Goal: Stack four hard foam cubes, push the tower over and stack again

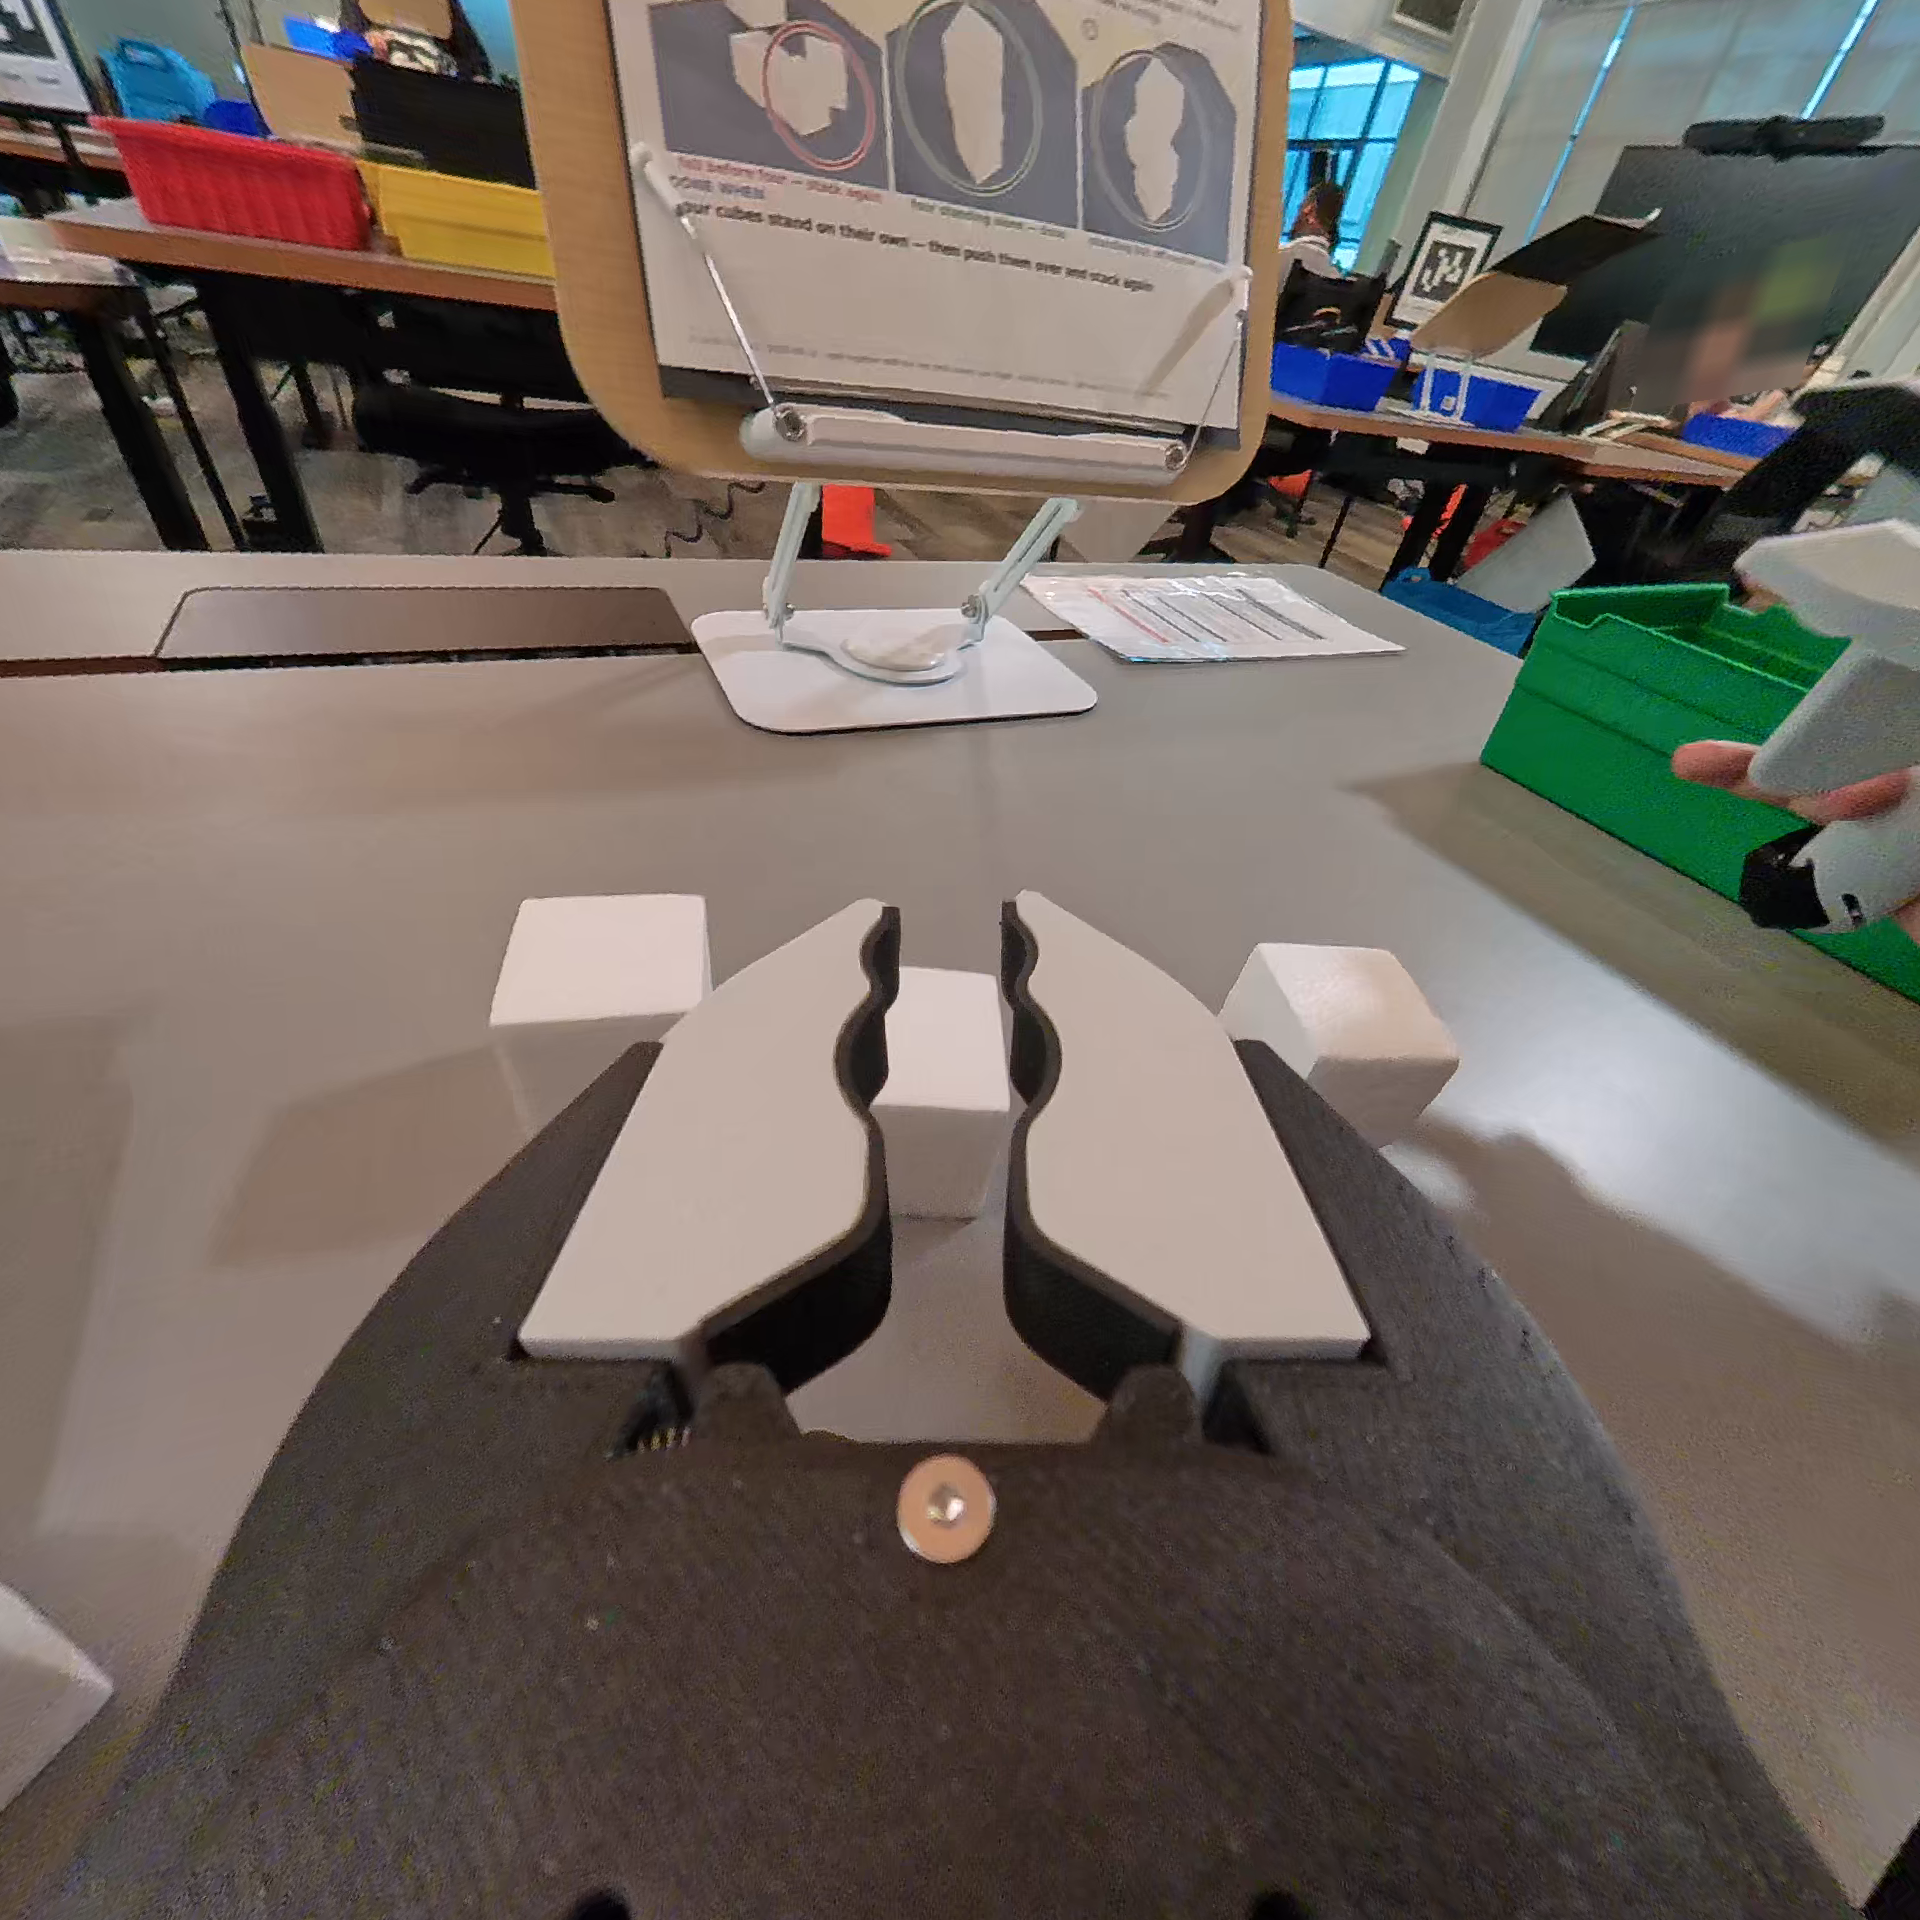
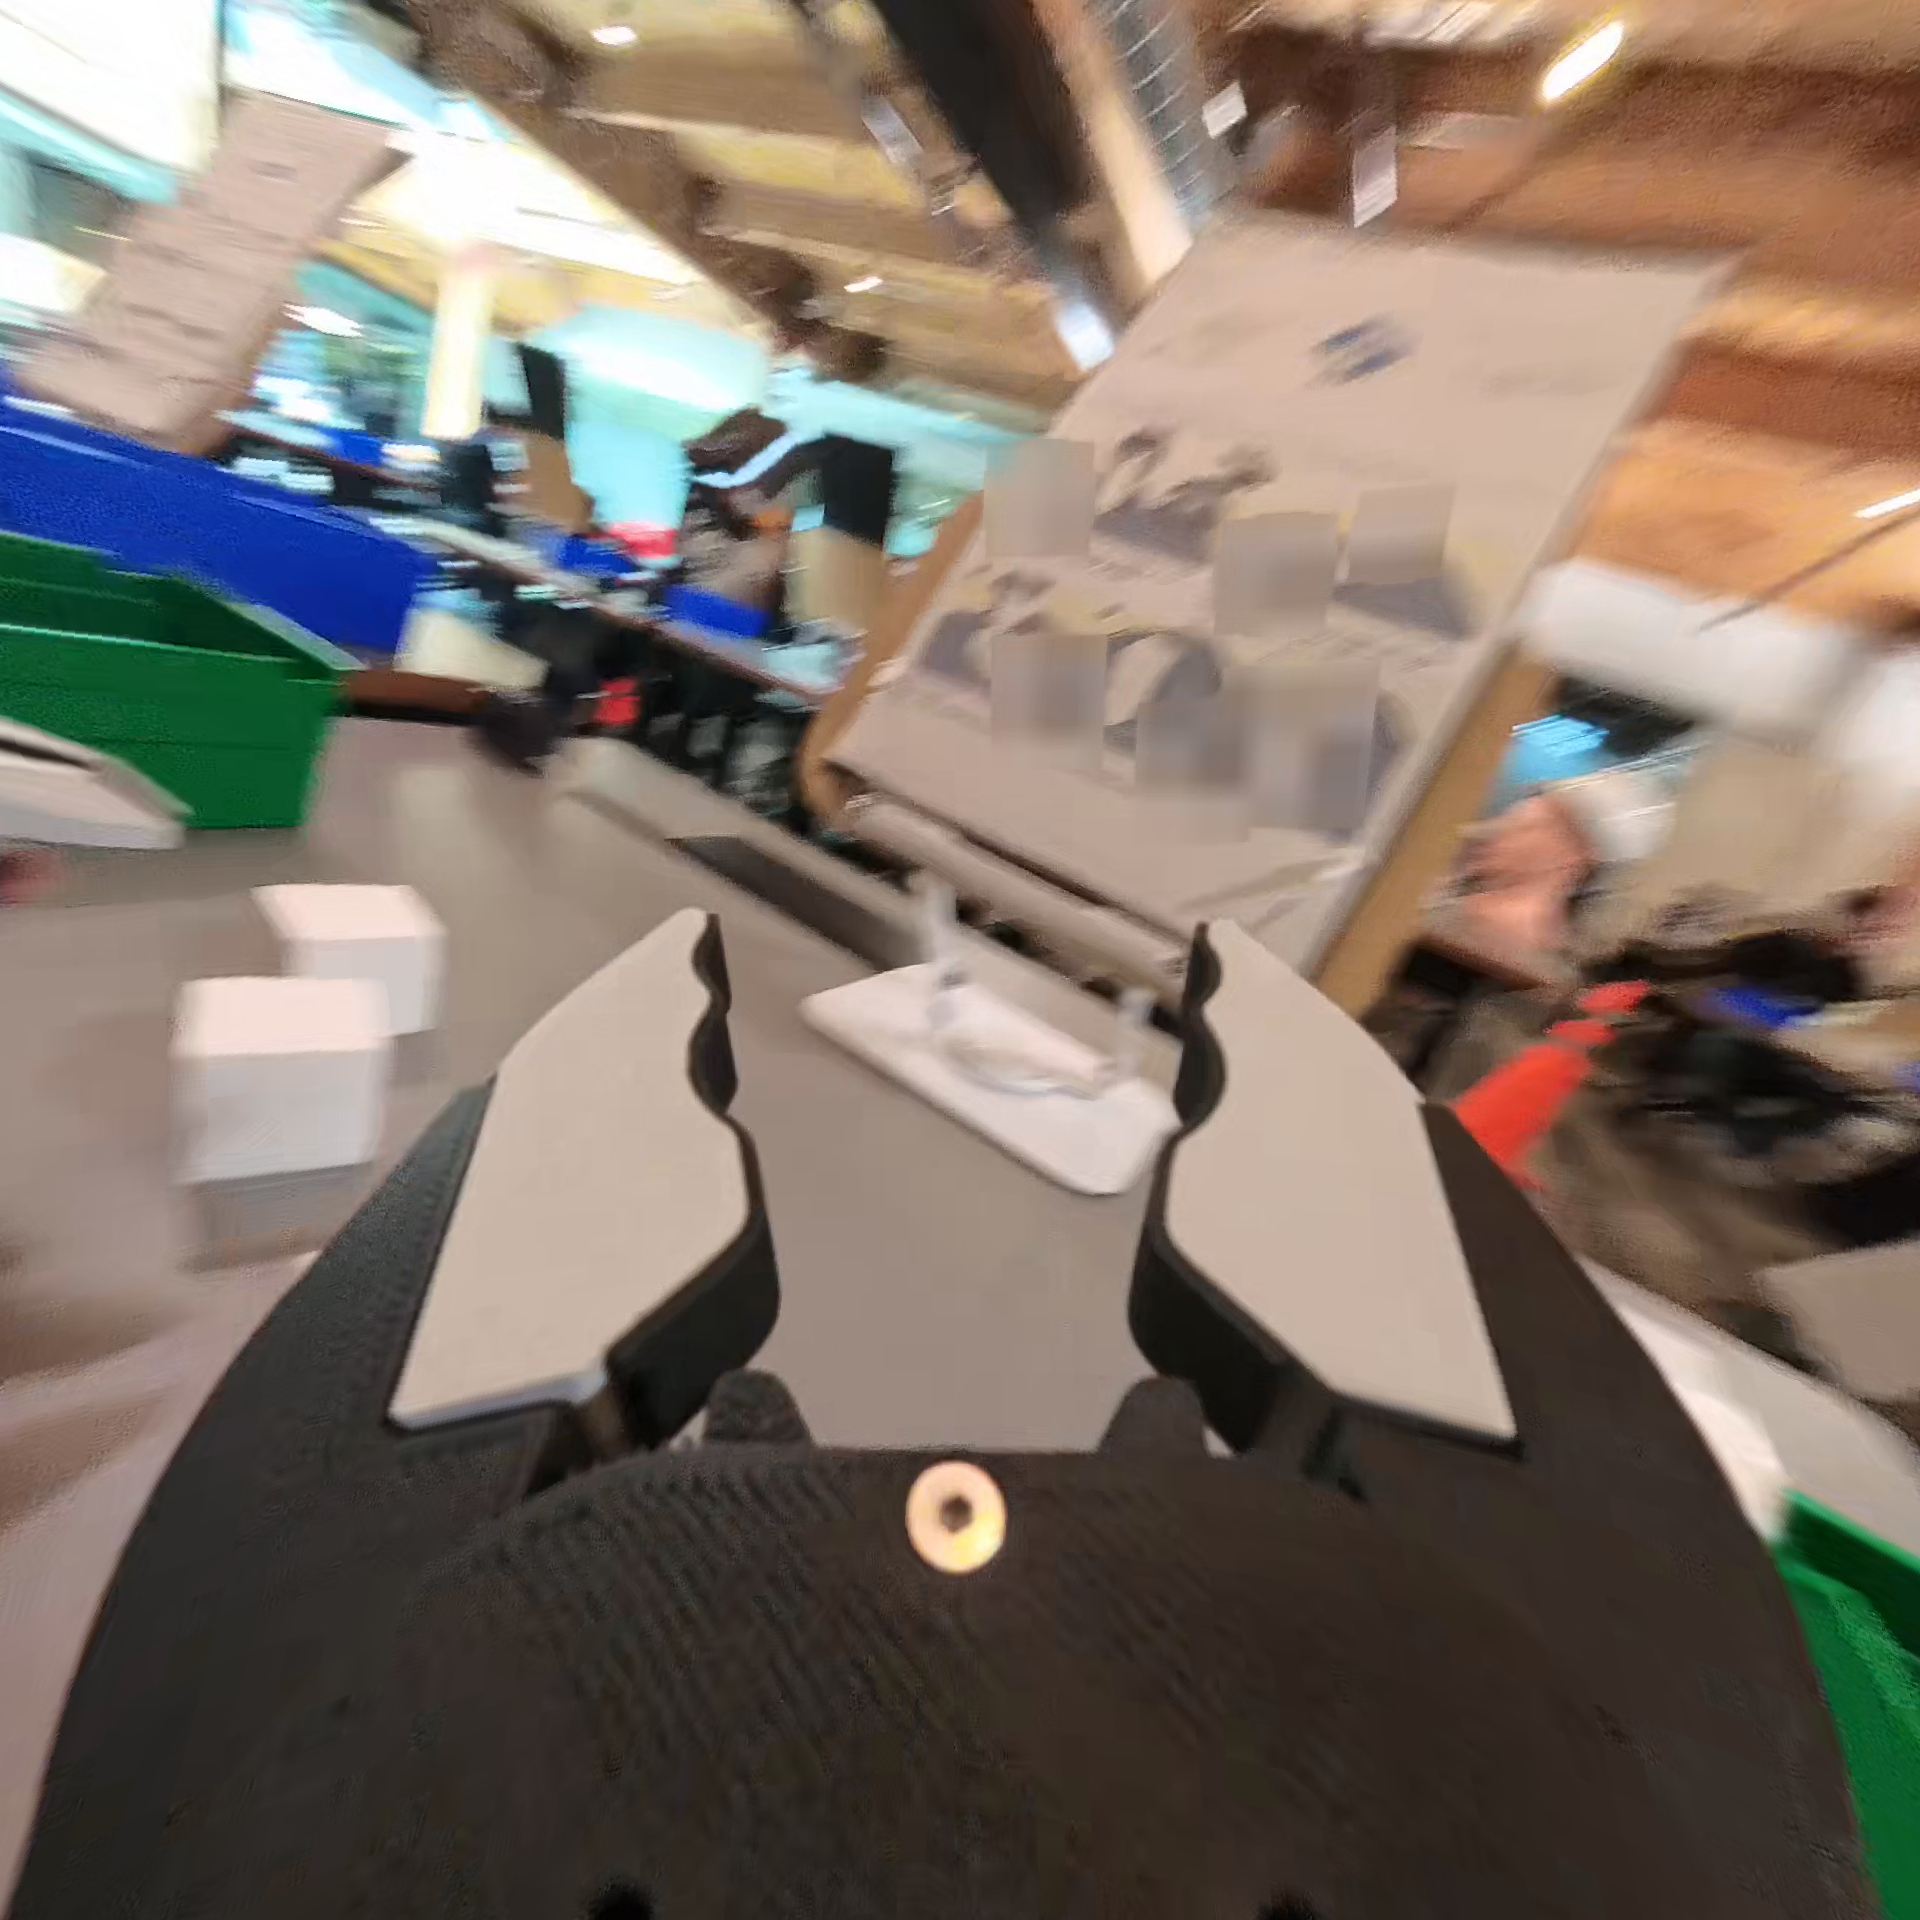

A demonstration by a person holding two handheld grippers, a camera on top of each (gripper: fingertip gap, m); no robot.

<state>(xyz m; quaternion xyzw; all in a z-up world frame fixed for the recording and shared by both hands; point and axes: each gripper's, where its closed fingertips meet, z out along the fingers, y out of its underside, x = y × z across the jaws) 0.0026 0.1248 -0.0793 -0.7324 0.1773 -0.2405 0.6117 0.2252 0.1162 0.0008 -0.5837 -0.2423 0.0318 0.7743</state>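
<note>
My left gripper [image 1: 948, 920] is shut on a white cube [image 1: 940, 1081], which sits between its two fingers just above the grey table [image 1: 1039, 831]. A second white cube [image 1: 603, 961] lies just left of the fingers and a third [image 1: 1340, 1023] just right of them. The corner of another white block [image 1: 42, 1694] shows at the bottom left. My right gripper [image 2: 958, 935] is open and empty, tilted, above the table. Two white cubes [image 2: 275, 1075] [image 2: 353, 935] lie to its left. The view is blurred. Its grey body [image 1: 1839, 707], held by a hand, shows at the right edge of the left wrist view.
A document stand with a printed sheet [image 1: 935, 208] stands on a white base [image 1: 894, 686] at the table's far side. A laminated sheet [image 1: 1205, 618] lies beside it. A green bin [image 1: 1642, 717] sits at the right. Other tables with coloured bins stand behind.
</note>
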